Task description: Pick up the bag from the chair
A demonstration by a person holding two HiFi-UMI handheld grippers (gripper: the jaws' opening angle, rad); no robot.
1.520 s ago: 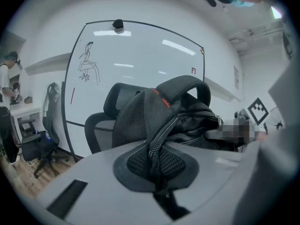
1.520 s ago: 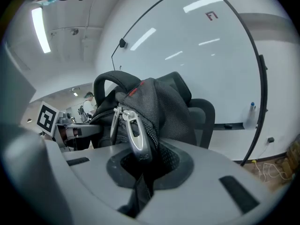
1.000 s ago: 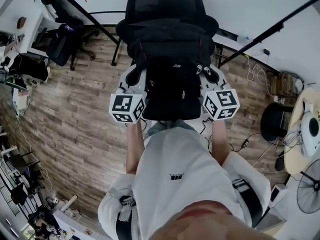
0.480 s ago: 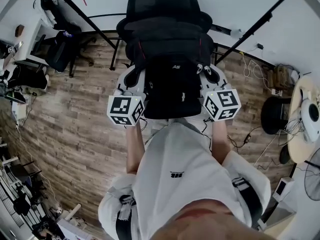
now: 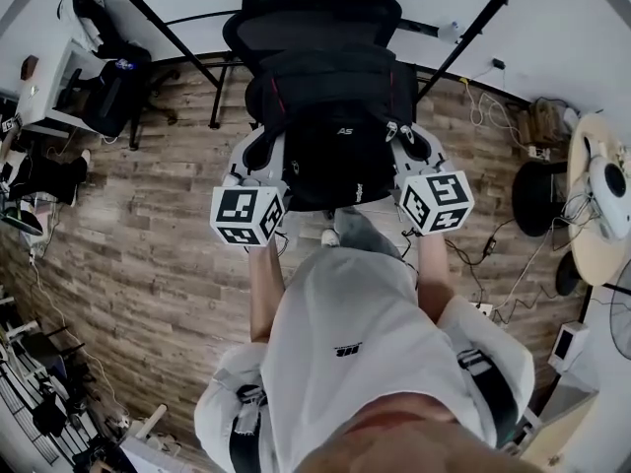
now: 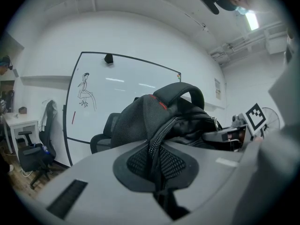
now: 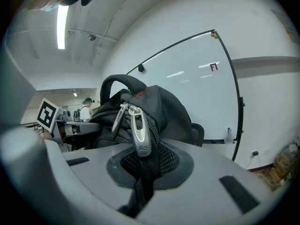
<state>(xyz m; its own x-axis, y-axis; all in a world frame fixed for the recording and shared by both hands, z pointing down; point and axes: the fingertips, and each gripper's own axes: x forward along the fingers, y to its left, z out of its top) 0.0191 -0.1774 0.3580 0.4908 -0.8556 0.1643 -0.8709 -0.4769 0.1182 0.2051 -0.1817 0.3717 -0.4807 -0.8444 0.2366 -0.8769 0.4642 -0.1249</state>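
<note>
A black backpack [image 5: 330, 136] hangs between my two grippers in the head view, in front of a black office chair [image 5: 311, 8]. My left gripper [image 5: 260, 156] is shut on the bag's left side. In the left gripper view the jaws [image 6: 157, 172] pinch black mesh along a zip seam of the backpack [image 6: 154, 116]. My right gripper [image 5: 408, 148] is shut on the bag's right side. In the right gripper view its jaws [image 7: 143, 172] clamp fabric just below two silver zip pulls [image 7: 138, 135]. The chair seat is hidden under the bag.
A whiteboard stand's black legs [image 5: 168, 23] run behind the chair. Another chair with dark clothes [image 5: 113, 77] stands at the left. At the right are a black stool [image 5: 537, 190], floor cables [image 5: 493, 244] and a round table [image 5: 596, 205]. Wood floor lies around.
The chair has slid up and away in the head view while the bag stays between both grippers. The person's foot now shows below the bag.
</note>
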